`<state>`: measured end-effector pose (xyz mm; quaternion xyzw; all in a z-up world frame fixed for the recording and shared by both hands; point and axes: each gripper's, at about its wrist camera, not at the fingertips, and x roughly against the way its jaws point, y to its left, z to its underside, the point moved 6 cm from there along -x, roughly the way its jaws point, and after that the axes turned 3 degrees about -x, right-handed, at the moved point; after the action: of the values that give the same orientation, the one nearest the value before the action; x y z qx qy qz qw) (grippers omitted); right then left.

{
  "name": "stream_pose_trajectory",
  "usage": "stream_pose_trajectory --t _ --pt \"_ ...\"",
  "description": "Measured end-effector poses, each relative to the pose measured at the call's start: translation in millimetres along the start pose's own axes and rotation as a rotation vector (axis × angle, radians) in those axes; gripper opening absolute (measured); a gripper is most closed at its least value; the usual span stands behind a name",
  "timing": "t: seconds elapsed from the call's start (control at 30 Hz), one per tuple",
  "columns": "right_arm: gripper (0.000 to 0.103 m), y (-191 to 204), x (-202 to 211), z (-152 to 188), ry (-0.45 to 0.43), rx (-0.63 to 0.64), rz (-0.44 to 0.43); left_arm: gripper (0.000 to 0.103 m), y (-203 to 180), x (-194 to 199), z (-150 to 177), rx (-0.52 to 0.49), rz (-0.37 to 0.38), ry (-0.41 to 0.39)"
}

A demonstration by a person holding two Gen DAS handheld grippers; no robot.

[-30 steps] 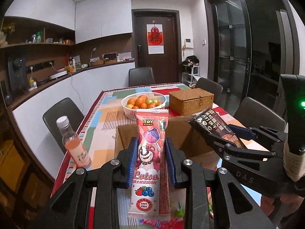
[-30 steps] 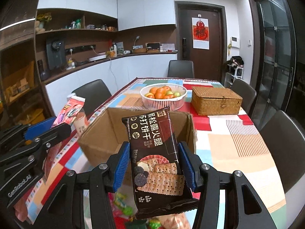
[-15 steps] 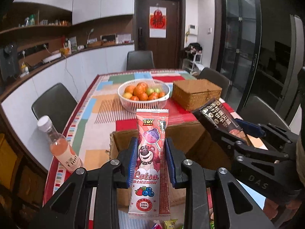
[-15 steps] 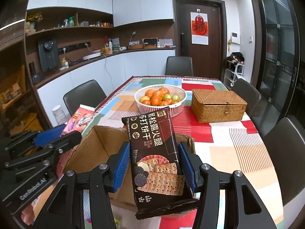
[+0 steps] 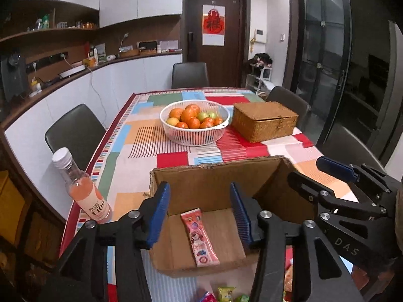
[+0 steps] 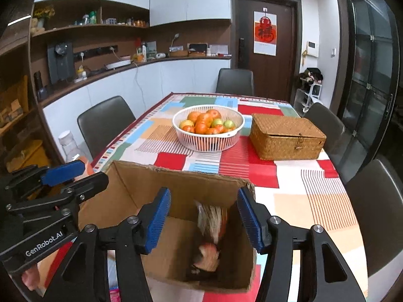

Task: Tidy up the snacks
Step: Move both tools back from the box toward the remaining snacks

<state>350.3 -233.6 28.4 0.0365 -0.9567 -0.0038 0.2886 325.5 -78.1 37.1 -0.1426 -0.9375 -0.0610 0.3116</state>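
Both grippers are hovering over the cardboard box (image 5: pixel 214 183). The left gripper (image 5: pixel 200 212) is opening, nothing between its fingers; the pink snack packet (image 5: pixel 200 239) is lying on the box floor. The right gripper (image 6: pixel 204 221) is opening too, the blurred biscuit packet (image 6: pixel 210 236) lying loose in the box below. A juice bottle (image 5: pixel 83 188), fruit basket (image 5: pixel 195 123) and wicker box (image 5: pixel 264 120) are standing on the desk (image 5: pixel 141 148), clear of both.

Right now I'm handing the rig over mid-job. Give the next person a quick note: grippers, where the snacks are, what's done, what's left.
Left gripper: jaws opening, nothing gripped, above the cardboard box.
Right gripper: jaws opening, nothing gripped, above the same box.
Done: pink Lotso packet lies flat on the box floor; dark cracker packet is inside by the right wall, blurred.
Left: loose sweets on the table at the near edge, in front of the box.
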Motion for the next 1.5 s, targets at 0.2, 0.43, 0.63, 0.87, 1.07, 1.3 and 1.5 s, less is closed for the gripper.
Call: stream_pose_trajectory --t 0.2,0.43,0.63,0.87,1.07,1.3,1.5 --pt "0.056 2 45 16 -0.057 -0.026 -0.026 0.055 -9 45 17 0.001 0.013 -0.050" --pt "0.056 7 82 48 -0.067 -0.014 -0.032 0.059 -17 84 47 0.013 0.036 -0.065" --pt "0.056 16 104 83 -0.046 0.020 -0.041 0.060 -25 103 84 -0.004 0.031 -0.033" --pt "0.056 21 119 129 0.001 0.060 -0.030 0.061 -33 112 132 -0.031 0.019 0.033" --pt "0.056 28 112 168 0.099 0.061 -0.066 0.061 -36 102 176 -0.010 0.049 0.138" --pt "0.056 36 89 209 0.224 0.080 -0.093 0.061 -33 76 215 0.037 0.080 0.269" --pt "0.056 37 62 232 0.327 0.072 -0.112 0.059 -33 54 229 0.066 0.100 0.338"
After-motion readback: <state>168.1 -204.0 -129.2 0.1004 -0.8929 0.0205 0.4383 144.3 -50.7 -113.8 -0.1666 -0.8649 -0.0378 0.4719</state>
